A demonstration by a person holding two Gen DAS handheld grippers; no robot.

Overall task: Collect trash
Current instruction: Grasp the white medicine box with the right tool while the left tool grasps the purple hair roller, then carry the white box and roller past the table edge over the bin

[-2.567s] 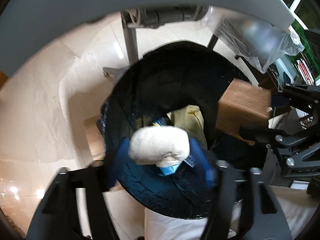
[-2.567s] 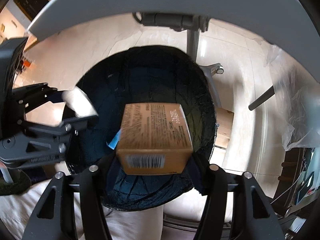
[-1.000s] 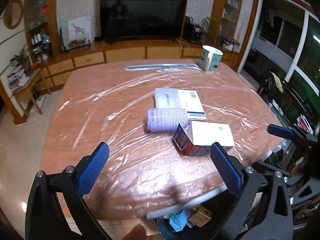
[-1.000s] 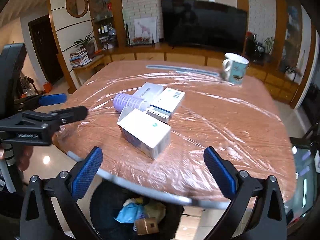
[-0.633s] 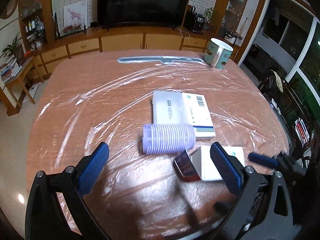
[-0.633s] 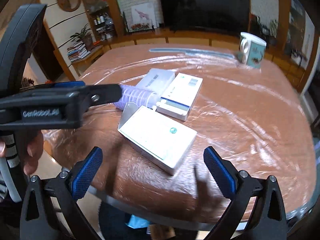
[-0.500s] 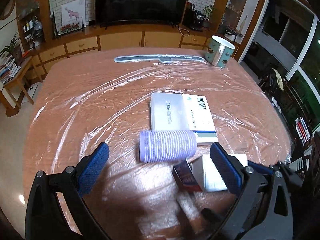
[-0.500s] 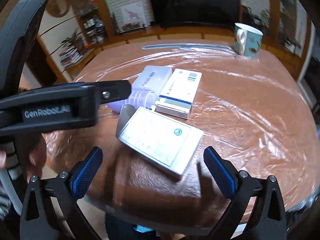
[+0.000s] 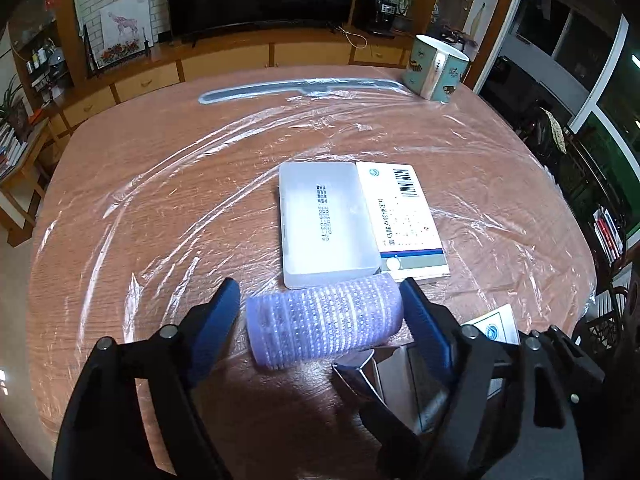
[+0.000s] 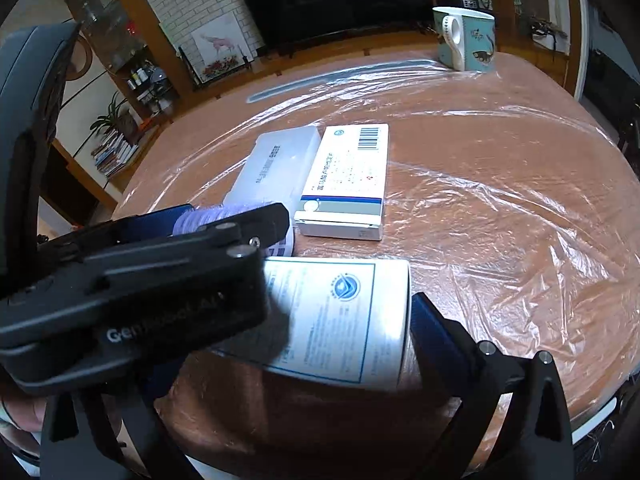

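A purple ribbed roll [image 9: 324, 326] lies on its side on the plastic-covered table [image 9: 160, 184]. My left gripper [image 9: 320, 316] is open, its blue pads on either side of the roll's ends, the right pad [image 9: 422, 320] close to touching. A white carton with an open flap [image 10: 340, 312] lies between the pads of my right gripper [image 10: 288, 332], which is open; its left finger is hidden behind the left gripper's body [image 10: 132, 292]. The carton also shows in the left wrist view [image 9: 492, 328].
A clear plastic case [image 9: 324, 220] and a white medicine box with a barcode [image 9: 404, 216] lie side by side just beyond the roll. A teal mug [image 9: 436, 68] stands at the far right. A flat grey strip [image 9: 296, 88] lies at the far edge.
Both grippers have moved forward and down over the table. The left now straddles the purple roll, the right straddles the white carton. Earlier both let go of trash over the bin.
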